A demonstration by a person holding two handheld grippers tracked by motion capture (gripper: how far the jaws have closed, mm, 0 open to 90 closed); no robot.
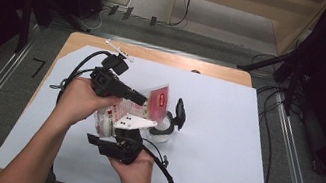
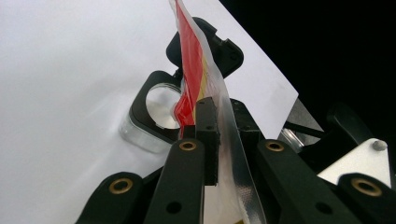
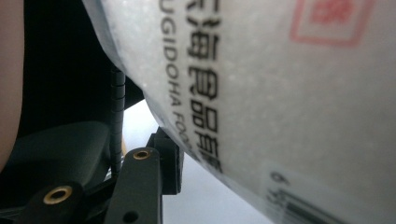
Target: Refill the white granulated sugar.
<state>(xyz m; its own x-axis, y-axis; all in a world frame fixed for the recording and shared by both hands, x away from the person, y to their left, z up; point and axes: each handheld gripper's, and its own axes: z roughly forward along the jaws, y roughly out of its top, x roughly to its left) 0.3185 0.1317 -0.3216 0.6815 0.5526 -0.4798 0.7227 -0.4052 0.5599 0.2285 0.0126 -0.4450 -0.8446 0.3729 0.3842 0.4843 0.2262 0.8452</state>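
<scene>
One bag (image 3: 280, 93) reads "UGIDOHA FOO", partly hidden.

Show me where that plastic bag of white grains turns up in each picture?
High view: bag at centre, between both hands.
Left gripper view: bag seen edge-on, red print, rising from the bottom to the top middle.
Right gripper view: bag close up, top and right.
Shared landmark: white table sheet.
</scene>
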